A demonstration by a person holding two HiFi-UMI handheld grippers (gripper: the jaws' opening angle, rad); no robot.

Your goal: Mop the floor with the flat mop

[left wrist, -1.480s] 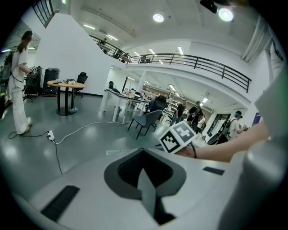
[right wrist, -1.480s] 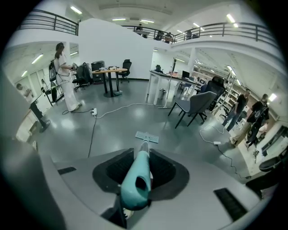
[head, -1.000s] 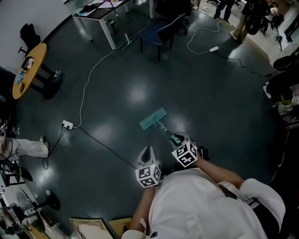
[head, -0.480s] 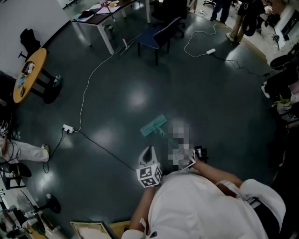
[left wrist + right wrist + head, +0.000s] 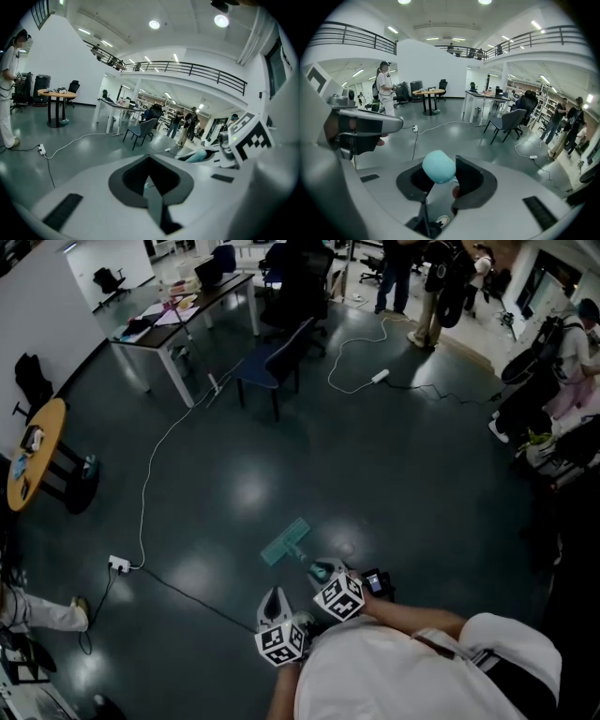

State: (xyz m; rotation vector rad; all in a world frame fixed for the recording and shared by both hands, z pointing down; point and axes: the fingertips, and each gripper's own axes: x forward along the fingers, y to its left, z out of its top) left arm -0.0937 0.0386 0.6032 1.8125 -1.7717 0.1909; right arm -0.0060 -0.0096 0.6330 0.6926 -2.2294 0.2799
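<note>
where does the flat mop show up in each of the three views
Head view: flat mop low centre, handle running to the right gripper.
Left gripper view: only its teal handle end, right of centre.
Right gripper view: teal handle end between the jaws, low centre.
Shared landmark: the chair beside the desk, in all three views.

One overhead view, two low, forward-facing

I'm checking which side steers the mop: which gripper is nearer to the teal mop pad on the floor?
Right. The right gripper, shut on the mop handle, sits just behind the mop pad. The left gripper hangs farther back, closer to the person's body.
</note>
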